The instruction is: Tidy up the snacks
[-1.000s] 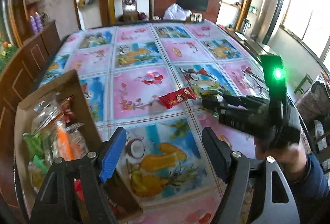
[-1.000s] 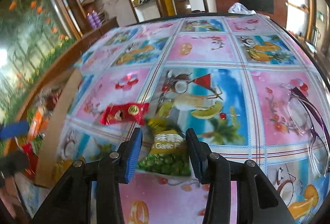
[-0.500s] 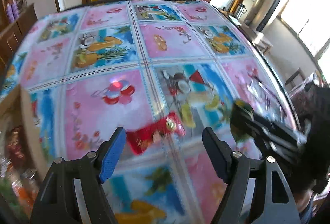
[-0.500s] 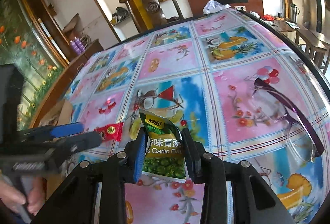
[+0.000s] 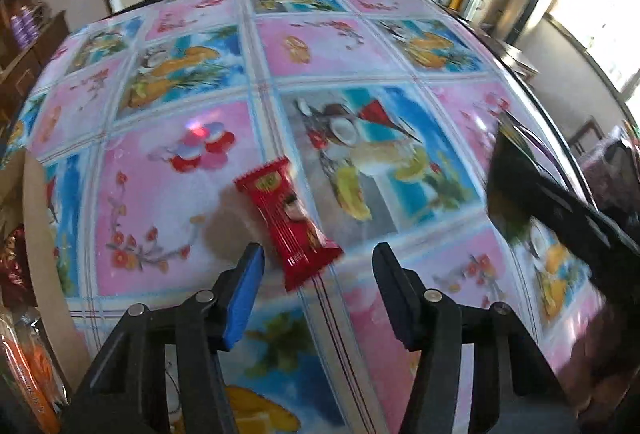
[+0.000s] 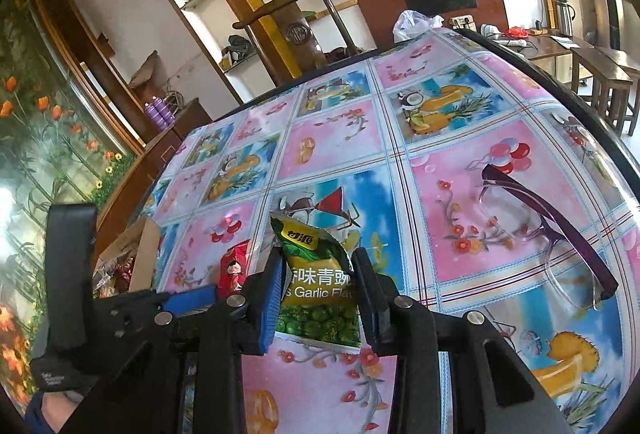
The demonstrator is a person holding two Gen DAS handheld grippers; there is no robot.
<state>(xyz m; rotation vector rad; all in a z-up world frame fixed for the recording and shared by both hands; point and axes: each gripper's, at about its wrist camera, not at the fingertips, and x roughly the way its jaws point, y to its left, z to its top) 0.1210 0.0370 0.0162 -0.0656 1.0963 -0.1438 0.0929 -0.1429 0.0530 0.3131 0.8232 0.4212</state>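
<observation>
A red snack packet [image 5: 290, 220] lies on the fruit-patterned tablecloth. My left gripper [image 5: 318, 264] is open, its fingertips on either side of the packet's near end. My right gripper [image 6: 318, 282] is shut on a green garlic pea packet [image 6: 318, 286] and holds it up off the cloth. The red packet [image 6: 233, 268] and the left gripper also show at the left of the right wrist view. The right gripper appears as a dark blurred shape [image 5: 560, 218] at the right of the left wrist view.
A cardboard box [image 5: 32, 218] with several snacks stands at the table's left edge; it also shows in the right wrist view [image 6: 140, 258]. Purple-framed glasses [image 6: 548, 226] lie on the cloth at the right. A wooden chair [image 6: 296, 30] stands beyond the far edge.
My left gripper has swung from the box over to the red packet and come down around its near end. My right gripper has closed on the green packet and lifted it.
</observation>
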